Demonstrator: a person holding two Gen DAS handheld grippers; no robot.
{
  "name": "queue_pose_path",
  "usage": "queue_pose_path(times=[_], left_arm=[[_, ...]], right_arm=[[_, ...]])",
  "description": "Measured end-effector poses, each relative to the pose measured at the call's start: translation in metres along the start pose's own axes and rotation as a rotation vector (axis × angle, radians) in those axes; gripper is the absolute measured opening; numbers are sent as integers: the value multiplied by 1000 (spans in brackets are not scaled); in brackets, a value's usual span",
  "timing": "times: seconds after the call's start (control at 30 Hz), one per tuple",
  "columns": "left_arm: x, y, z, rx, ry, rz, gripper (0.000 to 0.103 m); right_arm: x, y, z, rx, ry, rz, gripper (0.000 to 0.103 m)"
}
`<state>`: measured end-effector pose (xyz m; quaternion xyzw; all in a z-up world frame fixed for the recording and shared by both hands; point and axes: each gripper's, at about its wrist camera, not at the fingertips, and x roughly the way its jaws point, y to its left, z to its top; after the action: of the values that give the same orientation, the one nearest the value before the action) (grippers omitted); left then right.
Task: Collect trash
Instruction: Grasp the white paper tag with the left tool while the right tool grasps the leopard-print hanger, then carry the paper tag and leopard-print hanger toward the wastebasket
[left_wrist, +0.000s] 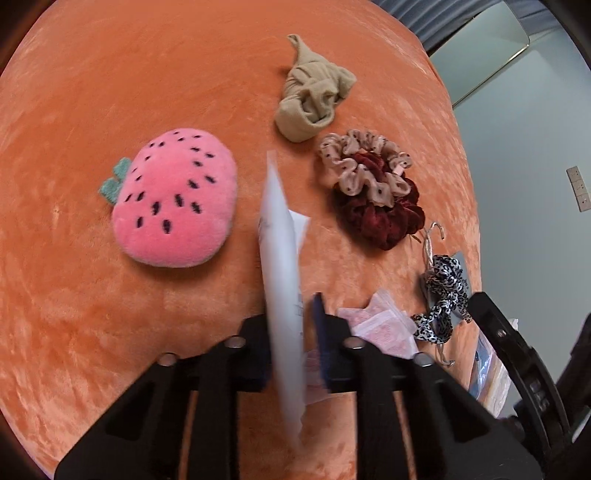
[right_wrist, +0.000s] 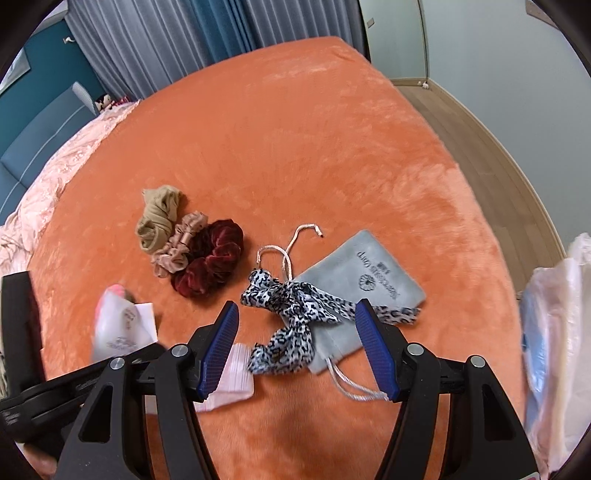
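My left gripper (left_wrist: 291, 325) holds a white plastic wrapper (left_wrist: 281, 266) edge-on between its jaws, lifted above the orange blanket (left_wrist: 110, 92); the wrapper is motion-blurred. It also shows in the right wrist view (right_wrist: 122, 325) at the left. My right gripper (right_wrist: 295, 343) is open and empty, hovering over a leopard-print ribbon (right_wrist: 291, 306) and a grey drawstring pouch (right_wrist: 369, 273). A pink-and-white wrapper (right_wrist: 232, 376) lies under its left finger; it also shows in the left wrist view (left_wrist: 380, 325).
A pink strawberry plush (left_wrist: 173, 203), a beige stocking bundle (left_wrist: 314, 96) and two scrunchies (left_wrist: 373, 188) lie on the blanket. A translucent plastic bag (right_wrist: 554, 350) hangs at the right edge. The bed's edge and wooden floor (right_wrist: 480, 147) are to the right.
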<state>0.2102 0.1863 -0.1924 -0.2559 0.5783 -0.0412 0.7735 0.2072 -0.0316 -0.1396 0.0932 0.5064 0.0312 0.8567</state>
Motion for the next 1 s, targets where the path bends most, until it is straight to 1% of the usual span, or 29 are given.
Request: queue_pose_path(times=[0.07, 0.1, 0.13, 0.2, 0.23, 0.33, 0.43, 0.5, 0.77, 1.0], left_arm=[[-1, 5, 0, -4, 4, -11, 8], [-2, 5, -1, 0, 4, -12, 7], [-3, 4, -1, 13, 1, -9, 7], [-6, 1, -3, 40, -6, 0, 7], [-10, 0, -4, 52, -10, 1, 7], [-21, -10, -8, 86, -30, 4, 7], [-33, -24, -10, 125, -56, 11, 7], [-44, -34, -12, 151, -75, 2, 7], [-91, -95, -27, 274, -143, -60, 7], [-123, -154, -56, 407, -180, -104, 7]], right_arm=[[13, 1, 0, 0, 26, 2, 53], [19, 1, -1, 2, 43, 4, 44], [25, 1, -3, 3, 58, 7, 32], [31, 2, -6, 0, 74, -6, 20], [30, 2, -7, -6, 68, -12, 16], [20, 0, -6, -8, 43, 2, 14], [-2, -3, -1, -2, -3, 12, 14], [-19, -6, 1, 16, -35, 26, 14], [-100, -29, 7, 54, -168, 38, 14], [-162, -65, 1, 106, -270, 26, 14]])
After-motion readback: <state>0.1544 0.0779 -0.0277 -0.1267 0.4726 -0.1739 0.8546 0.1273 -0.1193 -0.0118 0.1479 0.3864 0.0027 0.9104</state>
